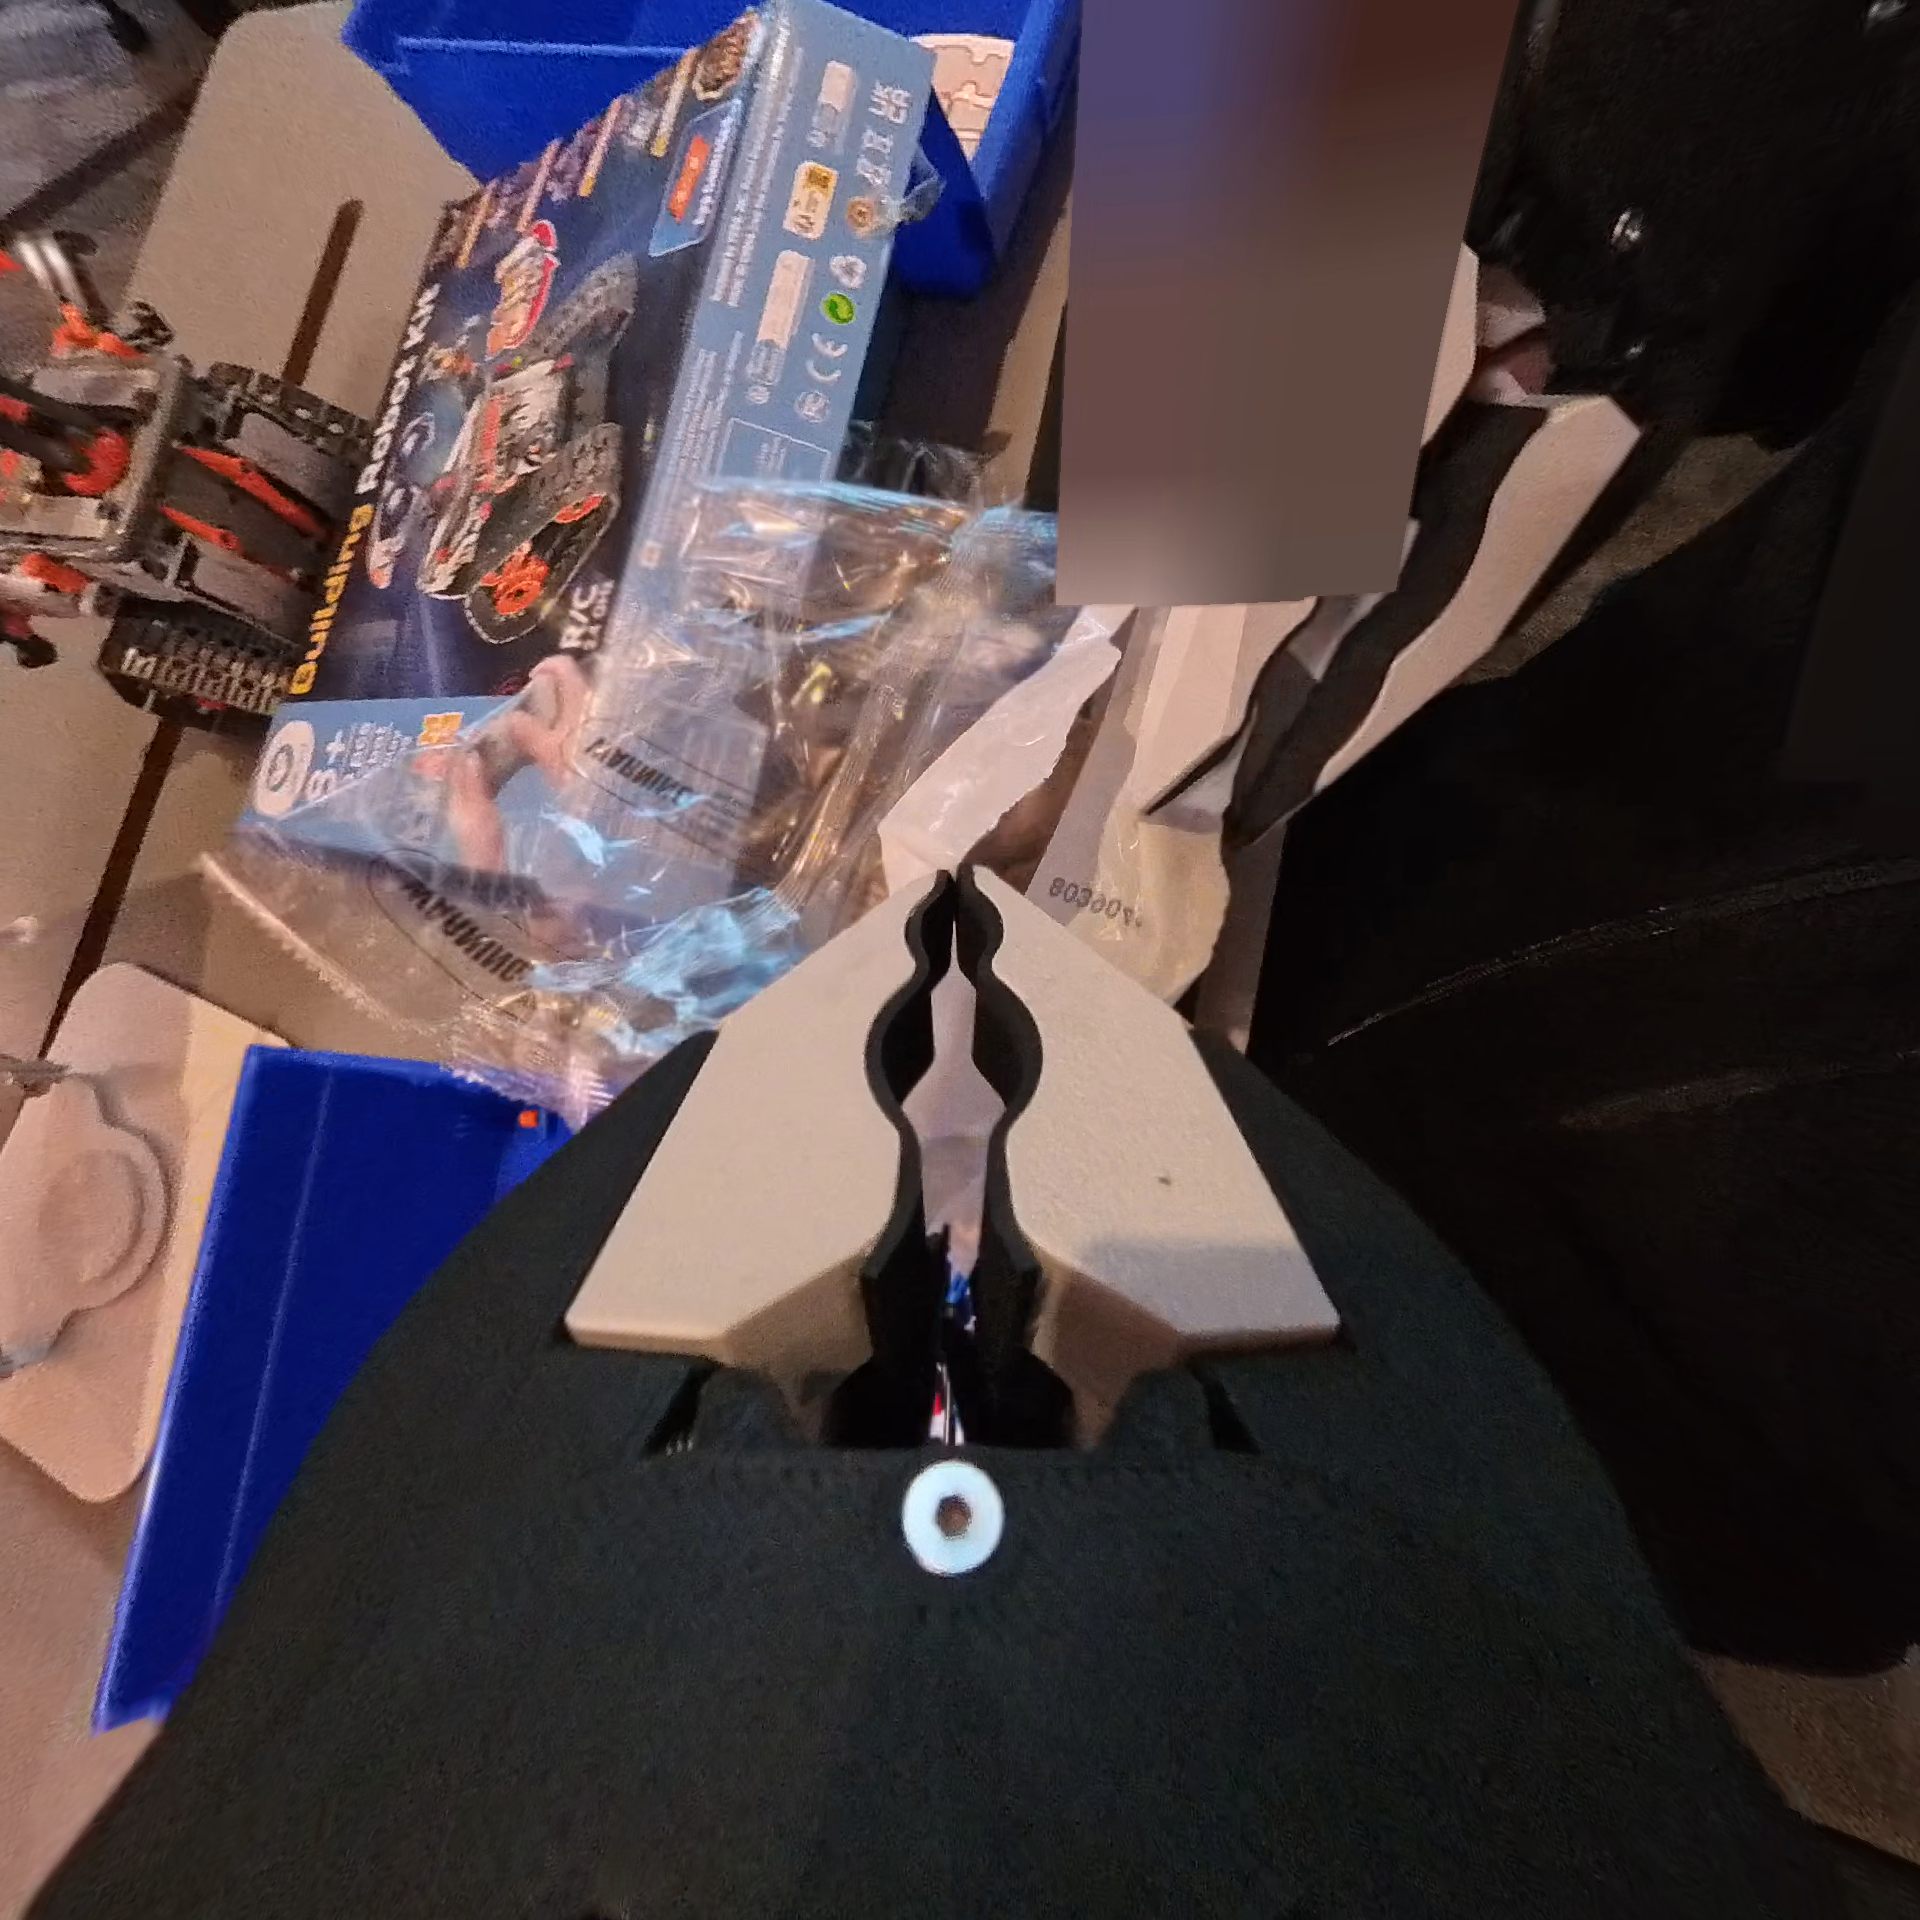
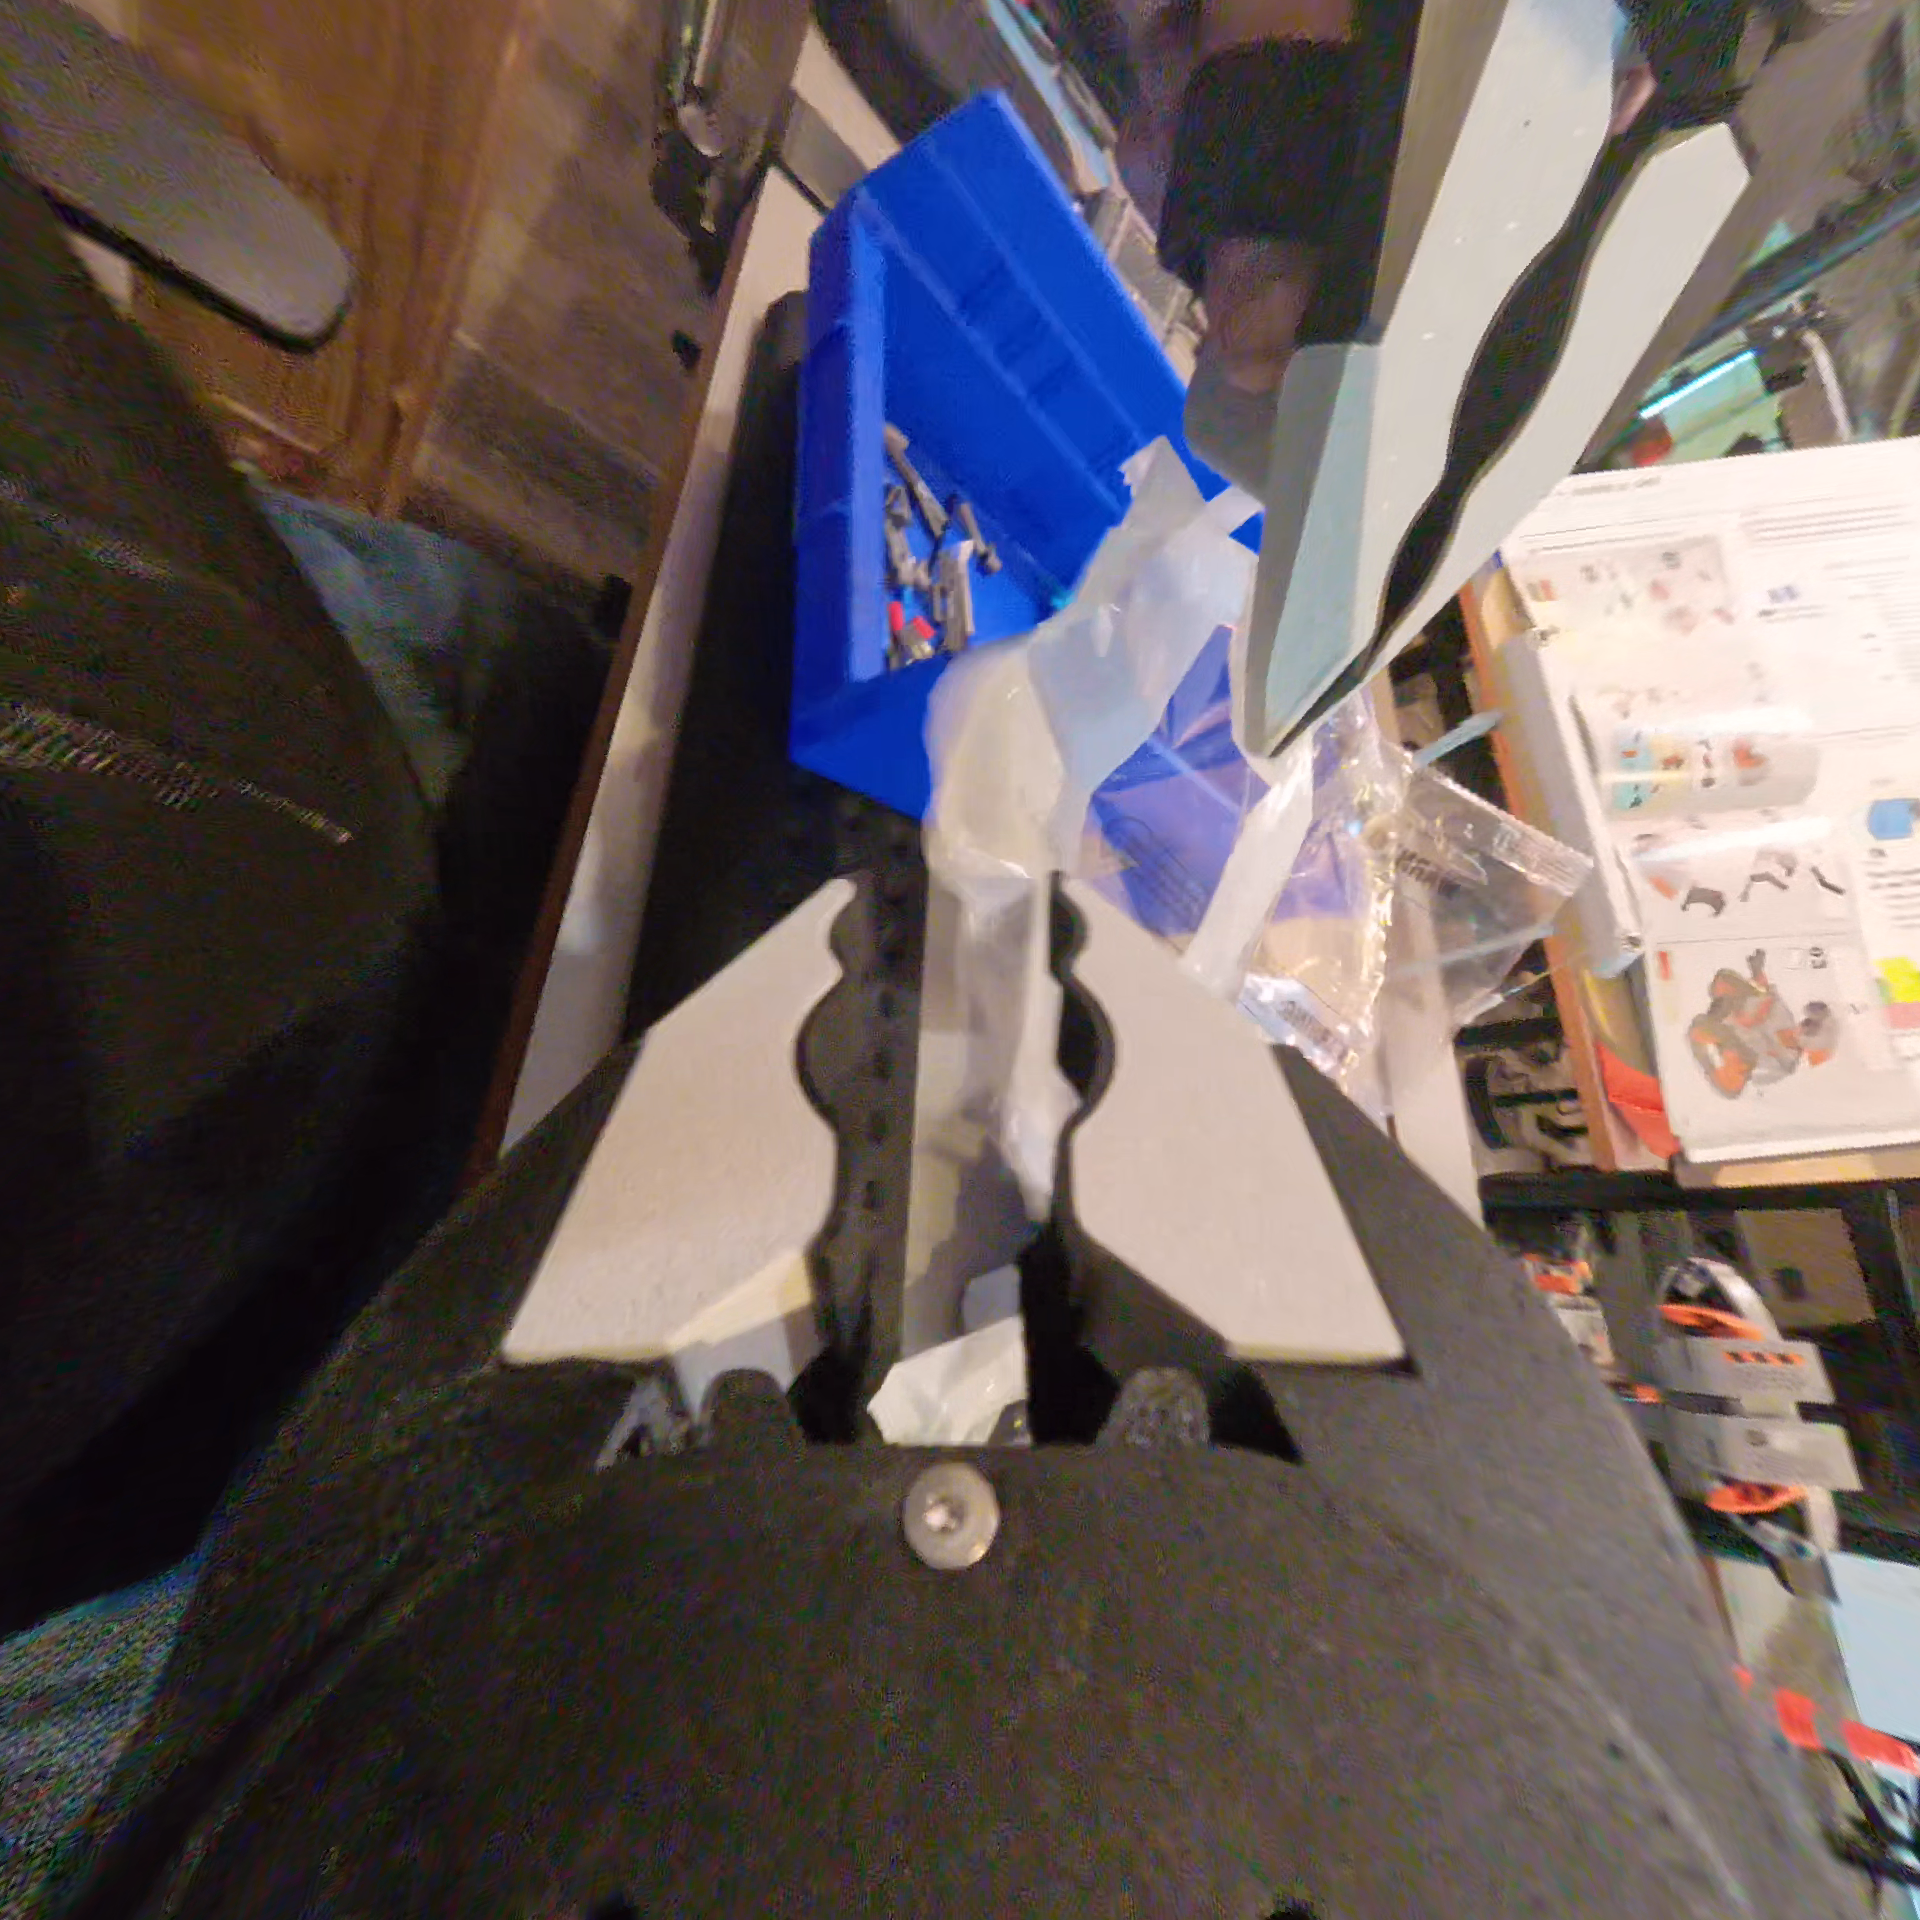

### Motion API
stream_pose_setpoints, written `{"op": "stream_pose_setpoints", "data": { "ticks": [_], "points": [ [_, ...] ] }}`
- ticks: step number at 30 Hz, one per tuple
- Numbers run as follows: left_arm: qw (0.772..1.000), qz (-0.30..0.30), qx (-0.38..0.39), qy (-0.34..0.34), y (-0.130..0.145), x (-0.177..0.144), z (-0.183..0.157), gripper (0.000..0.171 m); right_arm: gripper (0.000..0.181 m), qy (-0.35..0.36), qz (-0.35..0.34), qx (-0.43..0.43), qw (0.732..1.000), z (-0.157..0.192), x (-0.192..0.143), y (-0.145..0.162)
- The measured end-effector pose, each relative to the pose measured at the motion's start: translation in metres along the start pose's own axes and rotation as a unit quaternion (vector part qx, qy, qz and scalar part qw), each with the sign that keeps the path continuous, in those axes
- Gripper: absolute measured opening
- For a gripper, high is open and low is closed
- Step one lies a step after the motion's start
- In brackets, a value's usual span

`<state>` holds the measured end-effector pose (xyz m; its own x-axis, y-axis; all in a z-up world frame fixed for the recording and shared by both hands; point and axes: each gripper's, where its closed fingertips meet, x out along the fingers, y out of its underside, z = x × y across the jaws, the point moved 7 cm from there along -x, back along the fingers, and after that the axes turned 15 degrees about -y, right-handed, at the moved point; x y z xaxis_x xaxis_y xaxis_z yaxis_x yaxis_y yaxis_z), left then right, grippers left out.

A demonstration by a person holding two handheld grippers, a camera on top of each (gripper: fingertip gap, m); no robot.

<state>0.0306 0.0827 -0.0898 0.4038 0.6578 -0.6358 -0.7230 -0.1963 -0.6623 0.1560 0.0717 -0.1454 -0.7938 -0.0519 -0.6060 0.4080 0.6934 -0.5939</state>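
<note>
My left gripper (image 1: 954, 883) is shut, its tips pinching the edge of a clear plastic bag (image 1: 727, 790) that holds small dark parts and lies crumpled over a toy kit box (image 1: 582, 416). In the right wrist view the left gripper (image 2: 1273, 743) comes down from the top right onto the same bag (image 2: 1351, 883). My right gripper (image 2: 982, 883) has a bunched white part of the plastic (image 2: 1039, 727) between its fingers and looks closed on it. The right gripper also shows in the left wrist view (image 1: 1242, 821), just right of my left tips.
A blue bin (image 2: 935, 343) with small grey and red parts (image 2: 925, 561) sits behind the bag. Another blue bin (image 1: 291, 1299) is at lower left. A tracked toy robot (image 1: 156, 499) stands far left. An open instruction booklet (image 2: 1745, 779) lies at right. A person's dark clothing (image 1: 1610, 1039) is close. My right fingertips sit around 6 cm from my left ones.
</note>
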Motion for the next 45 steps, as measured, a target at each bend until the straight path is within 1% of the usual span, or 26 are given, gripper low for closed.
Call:
{"op": "stream_pose_setpoints", "data": {
  "ticks": [1, 3, 5, 7, 9, 11, 12, 13, 14, 15, 16, 17, 19, 20, 21, 23, 25, 26, 28, 30, 32, 34, 36, 41, 43, 45],
  "points": [
    [1.000, -0.003, -0.009, -0.013, 0.000, -0.005, 0.005, 0.000, 0.044, 0.007, 0.005, 0.000, 1.000, -0.005, 0.003, -0.007],
    [0.999, -0.007, -0.031, -0.034, 0.002, -0.015, 0.013, 0.000, 0.046, 0.030, 0.028, -0.008, 0.999, -0.014, 0.008, -0.019],
    [0.997, -0.015, -0.054, -0.053, 0.004, -0.023, 0.020, 0.000, 0.069, 0.042, 0.077, -0.010, 0.996, -0.020, 0.018, -0.028],
    [0.995, -0.024, -0.072, -0.070, 0.006, -0.030, 0.025, 0.000, 0.069, 0.056, 0.128, -0.009, 0.990, -0.026, 0.028, -0.032],
    [0.992, -0.037, -0.086, -0.085, 0.008, -0.037, 0.029, 0.000, 0.077, 0.074, 0.173, -0.004, 0.982, -0.033, 0.041, -0.033],
    [0.990, -0.052, -0.098, -0.090, 0.010, -0.044, 0.030, 0.000, 0.082, 0.126, 0.243, -0.012, 0.962, -0.047, 0.055, -0.026],
    [0.988, -0.062, -0.106, -0.095, 0.011, -0.047, 0.030, 0.000, 0.082, 0.158, 0.259, -0.031, 0.952, -0.054, 0.062, -0.024],
    [0.986, -0.072, -0.116, -0.093, 0.012, -0.050, 0.030, 0.000, 0.082, 0.168, 0.262, -0.046, 0.949, -0.058, 0.071, -0.023],
    [0.984, -0.084, -0.129, -0.093, 0.014, -0.052, 0.030, 0.000, 0.077, 0.190, 0.257, -0.058, 0.946, -0.063, 0.078, -0.023],
    [0.981, -0.094, -0.141, -0.094, 0.017, -0.053, 0.030, 0.000, 0.068, 0.222, 0.244, -0.072, 0.941, -0.069, 0.081, -0.027],
    [0.979, -0.104, -0.153, -0.090, 0.021, -0.054, 0.030, 0.000, 0.058, 0.233, 0.228, -0.083, 0.942, -0.072, 0.084, -0.031],
    [0.976, -0.115, -0.165, -0.084, 0.024, -0.055, 0.030, 0.000, 0.060, 0.225, 0.221, -0.084, 0.945, -0.075, 0.089, -0.031],
    [0.970, -0.138, -0.182, -0.086, 0.030, -0.059, 0.033, 0.000, 0.061, 0.234, 0.248, -0.086, 0.936, -0.086, 0.096, -0.026],
    [0.967, -0.156, -0.187, -0.076, 0.030, -0.064, 0.033, 0.000, 0.054, 0.222, 0.251, -0.095, 0.938, -0.089, 0.101, -0.024],
    [0.963, -0.169, -0.192, -0.084, 0.031, -0.068, 0.035, 0.000, 0.036, 0.197, 0.255, -0.099, 0.942, -0.089, 0.105, -0.022],
    [0.959, -0.186, -0.188, -0.104, 0.032, -0.076, 0.038, 0.000, 0.106, 0.171, 0.271, -0.115, 0.940, -0.088, 0.106, -0.021],
    [0.952, -0.205, -0.191, -0.124, 0.032, -0.084, 0.042, 0.000, 0.170, 0.152, 0.276, -0.114, 0.942, -0.089, 0.103, -0.022],
    [0.952, -0.206, -0.189, -0.130, 0.032, -0.086, 0.044, 0.000, 0.000, 0.142, 0.283, -0.116, 0.941, -0.090, 0.101, -0.021],
    [0.946, -0.214, -0.180, -0.163, 0.035, -0.091, 0.047, 0.000, 0.000, 0.122, 0.296, -0.138, 0.937, -0.089, 0.098, -0.021],
    [0.946, -0.215, -0.182, -0.159, 0.039, -0.093, 0.045, 0.000, 0.000, 0.090, 0.294, -0.154, 0.939, -0.087, 0.094, -0.023],
    [0.947, -0.211, -0.190, -0.149, 0.045, -0.092, 0.048, 0.000, 0.000, 0.106, 0.319, -0.155, 0.929, -0.098, 0.087, -0.022],
    [0.952, -0.191, -0.191, -0.146, 0.052, -0.089, 0.053, 0.000, 0.000, 0.099, 0.322, -0.179, 0.924, -0.103, 0.084, -0.027],
    [0.950, -0.195, -0.186, -0.156, 0.052, -0.093, 0.058, 0.001, 0.000, 0.092, 0.339, -0.201, 0.915, -0.107, 0.085, -0.030],
    [0.961, -0.156, -0.149, -0.171, 0.042, -0.105, 0.064, 0.040, 0.000, 0.073, 0.376, -0.231, 0.895, -0.115, 0.091, -0.032],
    [0.968, -0.135, -0.132, -0.167, 0.035, -0.107, 0.061, 0.047, 0.000, 0.072, 0.386, -0.244, 0.887, -0.118, 0.092, -0.035],
    [0.977, -0.100, -0.112, -0.154, 0.032, -0.101, 0.057, 0.048, 0.000, 0.072, 0.387, -0.252, 0.884, -0.121, 0.093, -0.040]
  ]
}}
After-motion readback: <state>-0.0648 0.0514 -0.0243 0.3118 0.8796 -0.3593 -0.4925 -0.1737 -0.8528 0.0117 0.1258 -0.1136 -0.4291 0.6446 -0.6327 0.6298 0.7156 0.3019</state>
